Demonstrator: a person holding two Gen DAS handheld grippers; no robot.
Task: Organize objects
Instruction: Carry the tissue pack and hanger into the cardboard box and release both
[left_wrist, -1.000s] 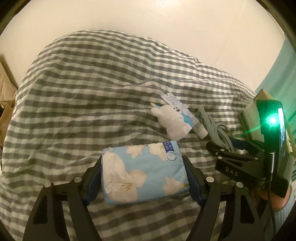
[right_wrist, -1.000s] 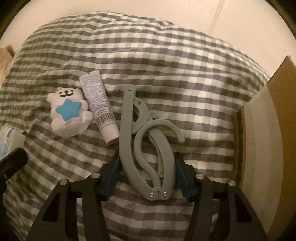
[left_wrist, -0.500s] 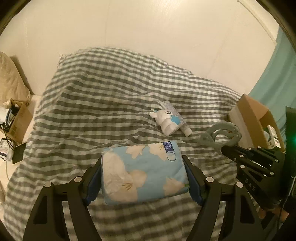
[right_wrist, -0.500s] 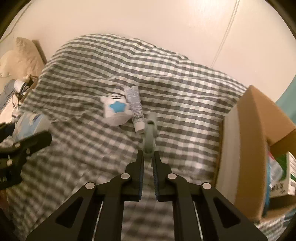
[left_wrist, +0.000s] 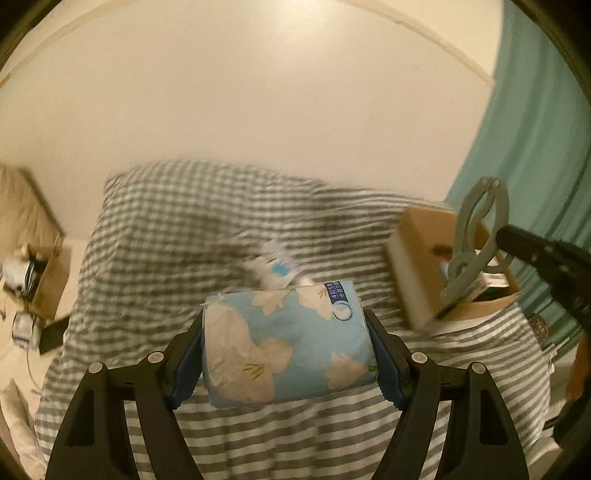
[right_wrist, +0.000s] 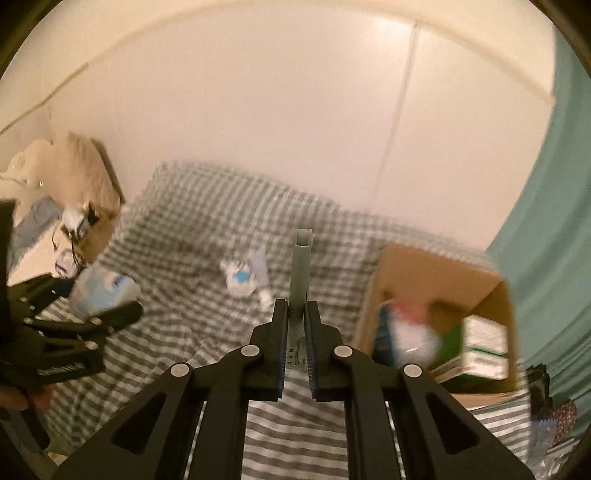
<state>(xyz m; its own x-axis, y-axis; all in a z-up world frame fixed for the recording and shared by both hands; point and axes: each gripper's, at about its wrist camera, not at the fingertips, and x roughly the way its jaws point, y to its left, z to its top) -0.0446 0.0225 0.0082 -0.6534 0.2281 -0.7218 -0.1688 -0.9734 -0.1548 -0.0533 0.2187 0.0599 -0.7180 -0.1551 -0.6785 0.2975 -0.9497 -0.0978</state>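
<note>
A soft pack wrapped in light blue plastic is printed with cream flowers. A grey-and-white checked bed cover is seen beside a plain brown cardboard box, and a grey-green plastic folding hanger against a teal curtain.

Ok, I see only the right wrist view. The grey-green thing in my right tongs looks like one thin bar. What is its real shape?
Observer: In the left wrist view it is a grey-green plastic folding hanger with curved loops. The right tongs show it to you edge-on.
Operator: Where is it relative to the box?
Observer: In that view it overlaps the opening of the open brown cardboard box. I cannot tell its height above the box.
Operator: The pale blue thing on my left is blurred. What is it?
Observer: It is a light blue soft tissue pack with a white flower print. The left tongs clamp it by its two short ends.
</note>
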